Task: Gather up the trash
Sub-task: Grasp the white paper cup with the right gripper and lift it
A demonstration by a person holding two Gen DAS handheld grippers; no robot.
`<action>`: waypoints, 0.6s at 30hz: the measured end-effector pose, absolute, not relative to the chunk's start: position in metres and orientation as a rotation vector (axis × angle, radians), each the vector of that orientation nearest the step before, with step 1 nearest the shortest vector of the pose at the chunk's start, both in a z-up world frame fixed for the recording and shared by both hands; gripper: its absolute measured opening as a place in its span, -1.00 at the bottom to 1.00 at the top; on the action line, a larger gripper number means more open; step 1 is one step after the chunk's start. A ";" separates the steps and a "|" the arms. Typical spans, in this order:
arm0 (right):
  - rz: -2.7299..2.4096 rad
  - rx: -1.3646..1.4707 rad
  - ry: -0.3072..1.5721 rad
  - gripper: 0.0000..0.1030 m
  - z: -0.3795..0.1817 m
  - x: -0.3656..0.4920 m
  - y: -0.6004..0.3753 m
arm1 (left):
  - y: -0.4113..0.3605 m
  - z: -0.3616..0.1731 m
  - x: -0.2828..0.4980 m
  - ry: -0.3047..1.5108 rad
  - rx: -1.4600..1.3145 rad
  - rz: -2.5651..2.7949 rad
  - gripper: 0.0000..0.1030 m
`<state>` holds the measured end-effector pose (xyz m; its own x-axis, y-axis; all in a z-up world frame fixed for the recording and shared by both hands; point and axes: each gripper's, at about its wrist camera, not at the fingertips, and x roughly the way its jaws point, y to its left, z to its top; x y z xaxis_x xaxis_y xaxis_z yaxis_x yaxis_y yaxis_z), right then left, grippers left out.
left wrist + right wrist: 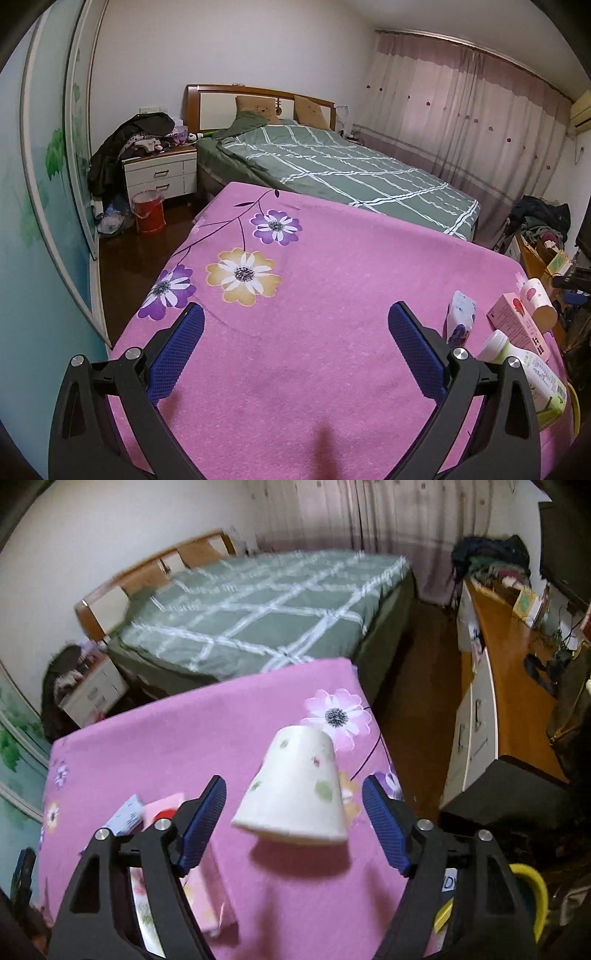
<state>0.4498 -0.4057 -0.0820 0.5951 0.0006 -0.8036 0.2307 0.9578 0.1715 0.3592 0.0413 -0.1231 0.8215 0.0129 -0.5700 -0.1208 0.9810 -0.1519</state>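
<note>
Right gripper point(293, 827) jaws stand apart around a paper cup point(295, 794), blurred, pads clear of it, near the table's point(184, 723) right edge. Left gripper point(295, 350) jaws gape over bare pink cloth. A bottle point(532, 373) sits half hidden behind its finger; beyond, the bed point(258, 605) smears.

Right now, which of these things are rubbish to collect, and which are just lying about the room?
Rubbish on the pink cloth:
paper cup
pink carton
plastic bottle
blue-and-white pouch

Just lying about:
bed
nightstand
red bucket
piled clothes
curtains
</note>
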 end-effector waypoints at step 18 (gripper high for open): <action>-0.192 0.262 1.166 0.23 -0.121 0.495 -0.409 | 0.034 -0.120 0.356 0.595 -0.169 0.062 0.91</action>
<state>0.4953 -0.4089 -0.1214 0.3829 -0.0131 -0.9237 0.2832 0.9534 0.1038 0.3565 0.0337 -0.1204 0.8265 0.0092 -0.5628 -0.1065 0.9844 -0.1402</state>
